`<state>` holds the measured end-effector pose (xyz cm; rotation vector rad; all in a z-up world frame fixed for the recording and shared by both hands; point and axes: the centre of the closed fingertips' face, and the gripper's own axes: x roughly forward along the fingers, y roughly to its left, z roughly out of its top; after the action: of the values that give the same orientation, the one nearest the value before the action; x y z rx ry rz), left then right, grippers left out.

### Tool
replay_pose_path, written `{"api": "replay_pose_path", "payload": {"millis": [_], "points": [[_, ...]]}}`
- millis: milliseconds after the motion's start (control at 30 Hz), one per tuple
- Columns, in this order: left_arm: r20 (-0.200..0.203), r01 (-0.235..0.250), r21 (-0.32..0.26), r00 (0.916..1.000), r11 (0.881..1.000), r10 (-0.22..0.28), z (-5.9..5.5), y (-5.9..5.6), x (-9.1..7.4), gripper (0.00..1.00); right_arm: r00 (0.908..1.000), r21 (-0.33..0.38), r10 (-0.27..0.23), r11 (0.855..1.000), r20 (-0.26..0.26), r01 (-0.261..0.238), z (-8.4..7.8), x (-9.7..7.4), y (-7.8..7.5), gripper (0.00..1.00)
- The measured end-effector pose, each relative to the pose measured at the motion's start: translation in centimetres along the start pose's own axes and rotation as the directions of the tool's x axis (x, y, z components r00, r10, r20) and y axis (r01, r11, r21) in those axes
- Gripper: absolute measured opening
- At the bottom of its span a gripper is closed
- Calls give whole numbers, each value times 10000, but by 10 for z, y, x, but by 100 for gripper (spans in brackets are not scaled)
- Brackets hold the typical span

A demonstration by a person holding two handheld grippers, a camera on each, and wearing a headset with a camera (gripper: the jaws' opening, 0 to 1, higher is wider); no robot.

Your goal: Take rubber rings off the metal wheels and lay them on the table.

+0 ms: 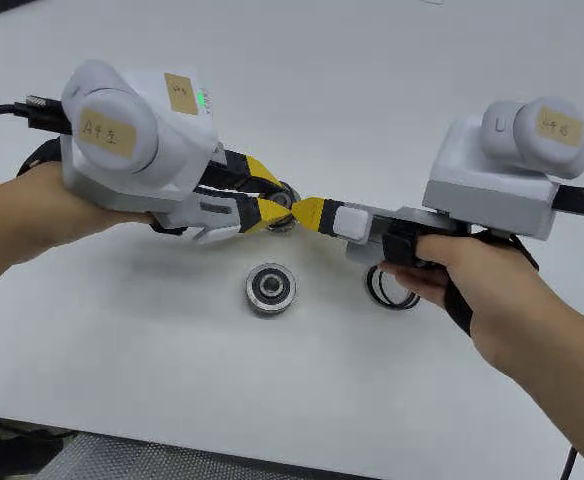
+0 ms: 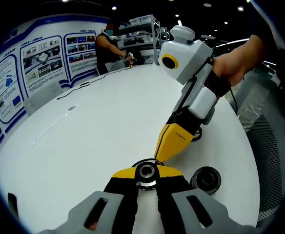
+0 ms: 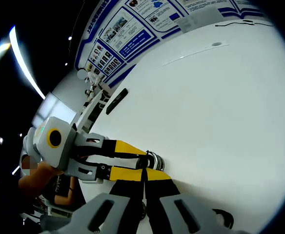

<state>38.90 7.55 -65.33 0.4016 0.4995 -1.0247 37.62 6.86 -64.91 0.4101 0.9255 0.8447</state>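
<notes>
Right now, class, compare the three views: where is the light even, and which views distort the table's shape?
Head view: even light, soft shadow beneath the loose wheel, no bending. Left gripper view: fisheye bows the table; ceiling lamps glare as dots. Right gripper view: rolled, table bowed, bright streak upper left.

One metal wheel (image 1: pixel 284 203) aloft, second wheel (image 1: pixel 271 287) flat on white table (image 1: pixel 172 380), black rubber rings (image 1: pixel 390 290) nearby.
</notes>
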Motion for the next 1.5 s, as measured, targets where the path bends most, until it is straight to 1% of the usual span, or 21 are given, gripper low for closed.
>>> {"api": "replay_pose_path", "payload": {"millis": [33, 67, 133, 267, 367, 467, 533, 633, 733, 867, 933, 1000, 1133, 1200, 1267, 1333, 1367, 1400, 1433, 1467, 1500], "points": [[-9, -25, 112, 10000, 9999, 25, 1, 0, 0, 14, 10000, 18, 6, 10000, -7, -6, 0, 0, 0, 1], [89, 46, 46, 9999, 10000, -46, 4, -2, 0, 13, 10000, 12, -35, 10000, -3, 35, -1, -1, 0, 1], [107, 1, -32, 9999, 10000, -1, 5, -3, 0, 11, 10000, 38, -18, 10000, -2, 18, -1, -2, 1, 1], [25, -191, -59, 9998, 9998, 191, 5, 1, -4, 18, 10000, 181, -19, 9998, 23, 18, -1, -3, 2, 1], [32, -321, -69, 9995, 9995, 321, 6, 4, -12, 18, 10000, 227, 1, 9997, 34, -2, 0, -3, 3, 1], [146, -636, -232, 9978, 9977, 639, 6, 9, -25, 18, 10000, 316, 62, 9995, 65, -64, 1, -4, 7, 1], [226, -990, -362, 9947, 9944, 998, 5, 16, -36, 18, 9999, 354, 136, 9993, 96, -139, 2, -4, 10, 1], [204, -1394, -557, 9898, 9887, 1408, -4, 26, -51, 18, 9996, 395, 256, 9989, 135, -261, 4, -5, 16, 1], [131, -1729, -733, 9846, 9822, 1743, -10, 30, -67, 18, 9988, 503, 413, 9978, 259, -426, 8, -7, 22, 1], [15, -1956, -879, 9805, 9767, 1965, -16, 31, -79, 19, 9967, 861, 624, 9940, 517, -667, 15, -10, 28, 1], [26, -2067, -991, 9781, 9734, 2080, -15, 29, -83, 19, 9948, 1069, 708, 9912, 734, -784, 20, -14, 29, 1], [142, -2098, -1099, 9770, 9715, 2126, -12, 27, -86, 19, 9929, 1327, 719, 9876, 948, -842, 26, -20, 28, 1], [340, -2103, -1252, 9758, 9696, 2160, -6, 24, -87, 20, 9910, 1603, 540, 9843, 1226, -735, 31, -32, 20, 2], [469, -2118, -1286, 9745, 9688, 2193, -3, 23, -88, 22, 9893, 1903, 451, 9791, 1388, -714, 32, -40, 13, 2], [581, -2089, -1322, 9742, 9690, 2180, 0, 22, -88, 22, 9885, 2120, 209, 9759, 1496, -527, 32, -49, 5, 2], [671, -2066, -1355, 9739, 9690, 2170, 3, 21, -88, 22, 9882, 2151, 44, 9759, 1531, -377, 29, -56, -4, 2], [717, -2045, -1387, 9738, 9690, 2157, 4, 20, -88, 22, 9877, 2275, -22, 9732, 1566, -339, 28, -60, -8, 2], [788, -2021, -1409, 9735, 9692, 2145, 5, 20, -88, 23, 9860, 2598, -187, 9653, 1659, -254, 25, -64, -15, 2], [848, -2004, -1434, 9732, 9692, 2138, 7, 20, -89, 23, 9852, 2720, -290, 9621, 1687, -183, 23, -67, -19, 2], [913, -1967, -1438, 9732, 9699, 2110, 8, 18, -89, 23, 9846, 3032, -441, 9529, 1694, -95, 18, -72, -26, 2], [962, -1945, -1419, 9732, 9706, 2091, 10, 17, -90, 23, 9846, 3184, -521, 9479, 1668, -38, 15, -74, -30, 2]]}}
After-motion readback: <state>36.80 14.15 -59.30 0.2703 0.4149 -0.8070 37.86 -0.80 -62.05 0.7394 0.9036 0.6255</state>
